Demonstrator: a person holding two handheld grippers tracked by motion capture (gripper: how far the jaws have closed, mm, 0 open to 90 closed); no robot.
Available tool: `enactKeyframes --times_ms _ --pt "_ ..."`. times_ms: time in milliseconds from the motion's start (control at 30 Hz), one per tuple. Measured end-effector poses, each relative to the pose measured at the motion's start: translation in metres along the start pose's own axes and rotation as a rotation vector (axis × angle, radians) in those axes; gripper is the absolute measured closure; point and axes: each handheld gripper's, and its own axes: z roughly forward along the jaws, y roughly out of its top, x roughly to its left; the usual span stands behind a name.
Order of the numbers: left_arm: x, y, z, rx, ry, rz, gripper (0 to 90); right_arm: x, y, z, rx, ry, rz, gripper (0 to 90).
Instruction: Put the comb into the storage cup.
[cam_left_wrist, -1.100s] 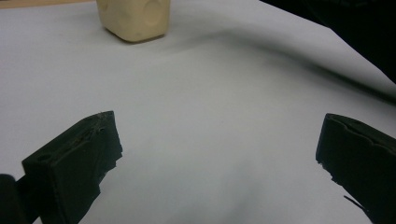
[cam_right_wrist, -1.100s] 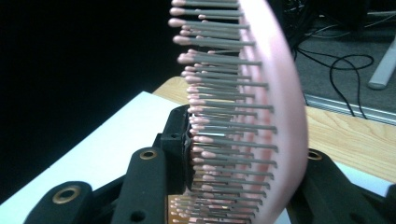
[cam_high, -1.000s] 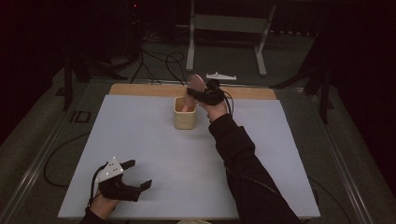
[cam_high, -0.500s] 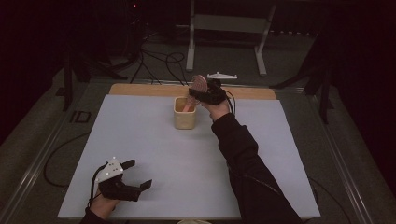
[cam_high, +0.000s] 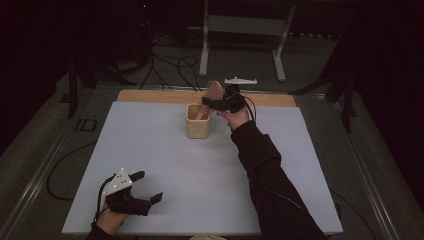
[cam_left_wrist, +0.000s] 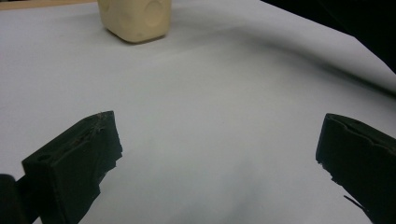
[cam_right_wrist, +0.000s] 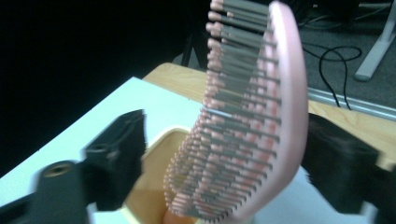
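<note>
Right gripper (cam_high: 212, 102) jaws had just opened, pink hairbrush (cam_right_wrist: 252, 116) loose between them, handle down in cream cup (cam_high: 198, 121). Left gripper (cam_high: 150, 186) jaws open, empty.

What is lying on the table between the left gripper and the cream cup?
Nothing: between the left gripper and the cream cup the white table is bare, as the high view and left gripper view show.

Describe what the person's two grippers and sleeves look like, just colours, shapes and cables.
Both are black handheld tools with two blocky black jaws. The left gripper carries a pale grey three-cornered plate on top, and a thin dark cable loops from it across the table's edge. The right gripper is all black, with a dark cable trailing from it. The right arm wears a long black sleeve.
</note>
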Motion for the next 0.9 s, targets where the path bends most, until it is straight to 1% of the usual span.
enactKeyframes --times_ms 67,100,200,233,300,400,433,500,700,900 --pt "0.0 0.0 0.0 0.003 0.001 0.003 0.1 0.0 -0.001 -0.001 0.009 -0.011 -0.006 11.0" --pt "0.0 0.0 0.0 0.003 0.001 0.003 0.0 0.0 -0.001 -0.001 0.009 -0.011 -0.006 11.0" --pt "0.0 0.0 0.0 0.003 0.002 0.005 0.1 -0.002 -0.003 -0.004 0.024 0.002 -0.016 8.1" --pt "0.0 0.0 0.0 0.002 0.002 0.004 0.1 -0.003 -0.003 -0.005 0.029 0.015 -0.02 8.0" --pt "0.0 0.0 0.0 0.003 0.004 0.003 0.1 -0.004 -0.004 -0.006 0.03 0.011 -0.021 8.0" --pt "0.0 0.0 0.0 0.002 0.004 0.005 0.1 -0.005 -0.004 -0.009 0.037 0.031 -0.02 8.0" --pt "-0.001 0.0 0.0 0.001 0.004 0.005 0.1 -0.005 -0.004 -0.01 0.038 0.025 -0.026 8.0" --pt "-0.001 0.0 0.0 0.001 0.005 0.006 0.1 -0.005 -0.004 -0.011 0.042 0.034 -0.031 8.0" --pt "-0.001 0.001 0.001 0.003 0.005 0.012 0.1 -0.005 -0.003 -0.015 0.051 0.016 -0.059 8.1" --pt "-0.001 0.0 0.0 0.005 0.005 0.008 0.1 -0.005 -0.003 -0.018 0.06 0.017 -0.071 8.1"
